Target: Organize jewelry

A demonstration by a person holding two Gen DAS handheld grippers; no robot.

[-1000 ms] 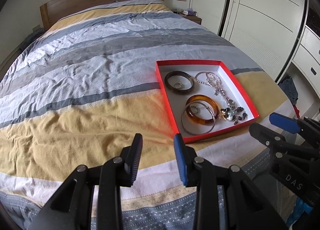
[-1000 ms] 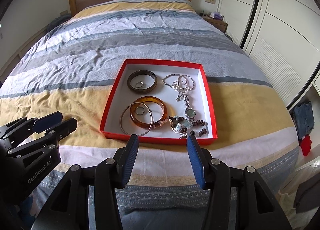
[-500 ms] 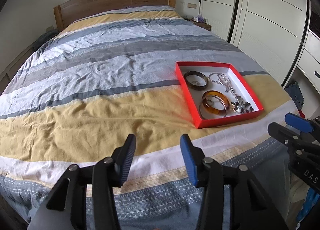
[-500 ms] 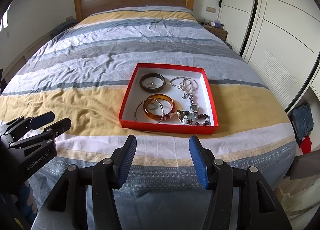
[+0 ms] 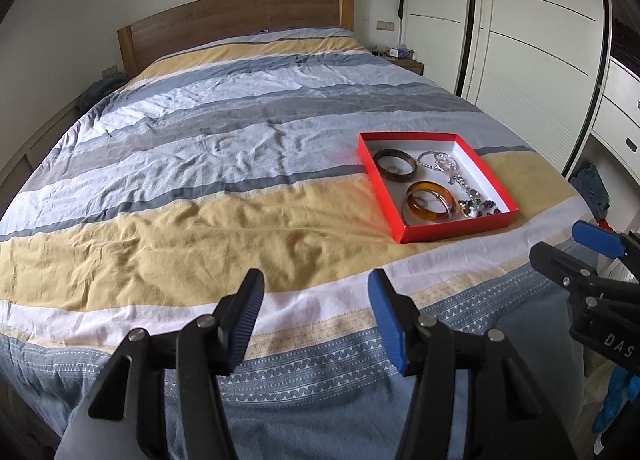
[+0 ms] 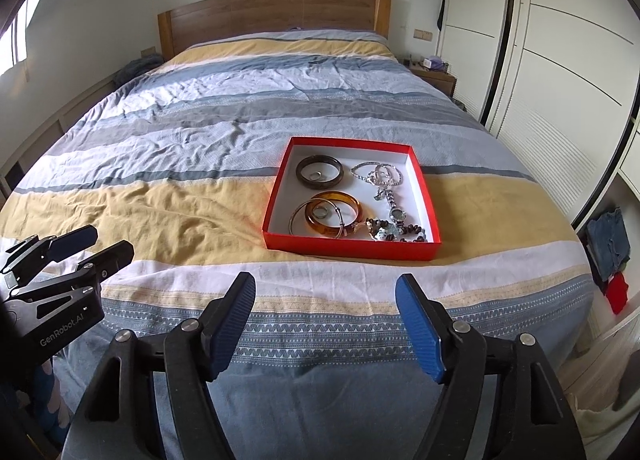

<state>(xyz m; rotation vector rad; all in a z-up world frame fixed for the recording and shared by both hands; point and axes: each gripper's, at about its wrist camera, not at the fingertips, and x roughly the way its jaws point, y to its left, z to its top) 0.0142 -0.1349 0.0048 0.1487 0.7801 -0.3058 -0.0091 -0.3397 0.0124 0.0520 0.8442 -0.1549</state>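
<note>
- Left gripper: jaws spread apart, nothing between them; held off the foot edge of the bed, above the patterned hem of the cover. It also shows at the left edge of the right wrist view, fingers parted.
- Right gripper: jaws wide apart, holding nothing; off the foot edge of the bed, in line with the red box.
- Red box: shallow, white inside, no lid on it. Sits on the yellow stripe of the cover near the foot edge, toward the bed's right side; its near wall lies just behind the white stripe.
- In the box, far left corner: dark bangle lying flat, a small ring inside it.
- Near left: amber bangle overlapping a thin silver hoop; another small ring lies within them.
- Far right: sparkly chain bracelets in a loose pile.
- Right side, running toward the near wall: wristwatch with a metal band.
- Near right corner: dark bead bracelet tangled with a pale charm; details too small to tell.
- Wooden headboard at the far end; white wardrobe doors along the bed's right side.
</note>
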